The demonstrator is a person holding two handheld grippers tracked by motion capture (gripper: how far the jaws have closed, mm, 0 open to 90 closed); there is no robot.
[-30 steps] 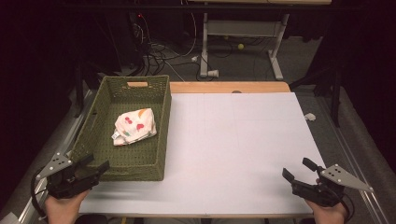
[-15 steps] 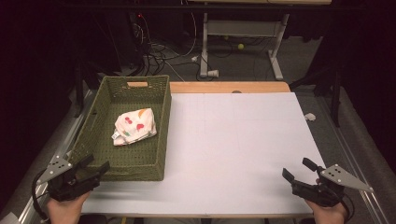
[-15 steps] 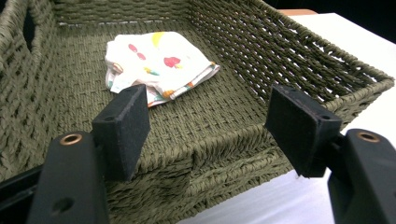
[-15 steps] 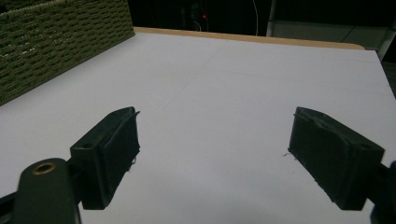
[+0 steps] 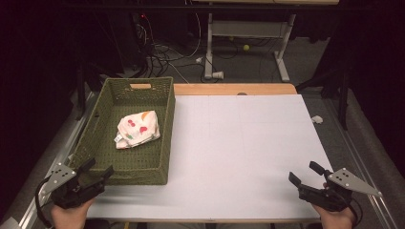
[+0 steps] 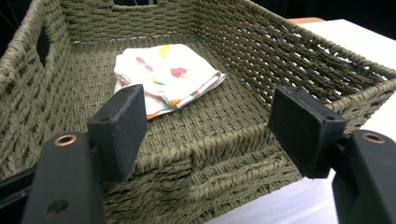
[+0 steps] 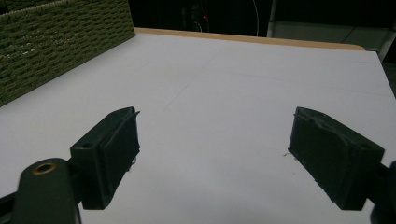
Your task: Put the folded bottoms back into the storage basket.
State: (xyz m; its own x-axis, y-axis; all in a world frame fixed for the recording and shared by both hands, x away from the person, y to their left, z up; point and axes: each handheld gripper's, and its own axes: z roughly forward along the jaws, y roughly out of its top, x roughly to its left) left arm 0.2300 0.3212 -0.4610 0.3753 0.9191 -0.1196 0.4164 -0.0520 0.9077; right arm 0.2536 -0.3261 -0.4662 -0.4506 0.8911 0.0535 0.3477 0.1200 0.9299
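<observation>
A green woven basket (image 5: 160, 143) stands on the left of the white table (image 5: 239, 143). Inside it lies a folded white cloth with red and yellow prints (image 5: 137, 129), also seen in the left gripper view as the cloth (image 6: 170, 77) on the basket floor (image 6: 84, 88). My left gripper (image 5: 98, 169) is open at the basket's near left corner, its jaws wide apart and empty (image 6: 205, 123). My right gripper (image 5: 302, 173) is open near the table's front right edge, nothing between its jaws (image 7: 212, 154).
The basket's side wall (image 7: 56, 42) shows at the far left of the right gripper view. A wooden strip (image 5: 234, 89) borders the table's far edge. Beyond it are desk legs (image 5: 210, 43), cables and a small ball on the floor. A small white object (image 5: 316, 119) lies off the table's right edge.
My left gripper has drifted slightly down and toward the basket's near corner. The right gripper has barely moved. The cloth and basket are unchanged.
</observation>
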